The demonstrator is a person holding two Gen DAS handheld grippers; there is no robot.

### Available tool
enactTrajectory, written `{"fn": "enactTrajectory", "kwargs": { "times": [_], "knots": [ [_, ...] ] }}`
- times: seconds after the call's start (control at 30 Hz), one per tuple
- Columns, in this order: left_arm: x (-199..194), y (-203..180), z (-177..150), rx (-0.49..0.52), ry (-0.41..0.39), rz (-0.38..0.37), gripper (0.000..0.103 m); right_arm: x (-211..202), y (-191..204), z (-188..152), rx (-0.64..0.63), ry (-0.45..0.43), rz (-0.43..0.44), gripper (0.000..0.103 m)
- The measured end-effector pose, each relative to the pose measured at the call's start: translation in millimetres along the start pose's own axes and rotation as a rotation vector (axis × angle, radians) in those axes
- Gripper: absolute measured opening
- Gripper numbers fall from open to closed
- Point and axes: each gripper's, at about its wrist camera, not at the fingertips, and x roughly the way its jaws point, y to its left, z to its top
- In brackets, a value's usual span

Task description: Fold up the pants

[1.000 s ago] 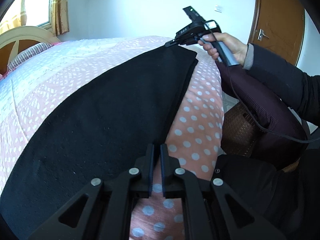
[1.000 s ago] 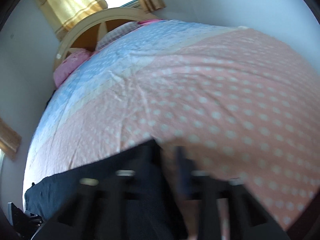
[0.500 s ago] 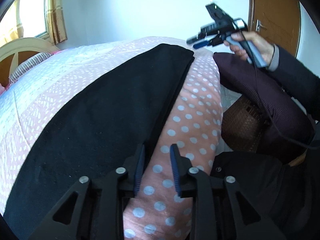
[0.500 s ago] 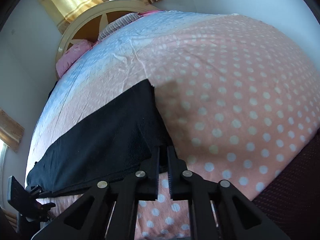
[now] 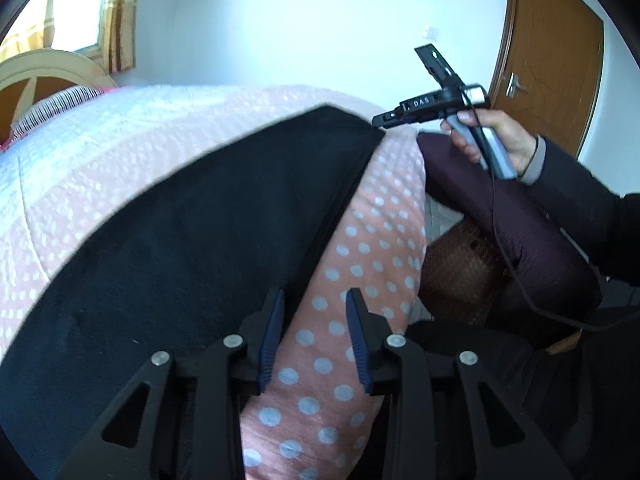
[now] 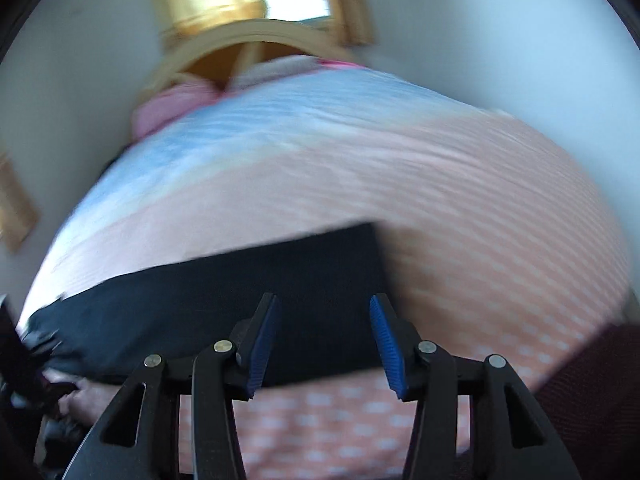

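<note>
The black pants (image 5: 192,232) lie flat as a long strip on the pink polka-dot bedspread (image 5: 360,248). My left gripper (image 5: 314,336) is open and empty, just right of the pants' near edge, over the bedspread. The right gripper (image 5: 386,118) shows in the left wrist view, held in a hand just off the pants' far end. In the blurred right wrist view the right gripper (image 6: 324,340) is open and empty above the end of the pants (image 6: 224,300).
The bed's edge drops off on the right, where the person's dark-clad leg (image 5: 520,232) and a brown woven basket (image 5: 464,272) stand. A wooden headboard (image 6: 240,48) and pink pillows (image 6: 168,104) lie at the far end. A brown door (image 5: 552,40) is behind.
Both grippers have let go of the pants and opened. The right gripper has lifted off the pants' far end and its view has swung round, blurred.
</note>
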Motion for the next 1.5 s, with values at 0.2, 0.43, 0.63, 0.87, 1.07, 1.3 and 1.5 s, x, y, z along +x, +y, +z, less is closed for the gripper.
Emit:
{"fn": "enactTrajectory", "kwargs": {
  "times": [0.2, 0.43, 0.63, 0.87, 1.07, 1.3, 1.5],
  "knots": [
    [-3.9, 14.0, 8.5, -0.049, -0.044, 0.052, 0.046, 34.9, 84.5, -15.3, -0.141, 0.098, 0.244, 0.049],
    [12.1, 14.4, -5.3, -0.071, 0.046, 0.064, 0.051, 57.3, 114.4, -57.9, -0.272, 0.284, 0.215, 0.05],
    [5.8, 8.1, -8.8, -0.067, 0.04, 0.053, 0.053, 35.9, 140.2, -34.5, -0.29, 0.197, 0.294, 0.049],
    [-40.2, 20.1, -17.3, -0.08, -0.037, 0.152, 0.055, 78.9, 199.0, -64.2, -0.408, 0.334, 0.365, 0.051],
    [-94.6, 59.3, -42.9, -0.157, -0.073, 0.331, 0.067, 66.7, 215.2, -59.1, -0.541, 0.402, 0.343, 0.051],
    [-105.7, 99.2, -102.0, -0.276, 0.034, 0.386, 0.07, 82.4, 268.4, -1.3, -0.394, 0.323, 0.539, 0.051],
    [-115.0, 81.2, -108.7, -0.213, -0.022, 0.424, 0.073, 151.5, 361.0, 19.5, -0.31, 0.424, 0.648, 0.051]
  ]
}}
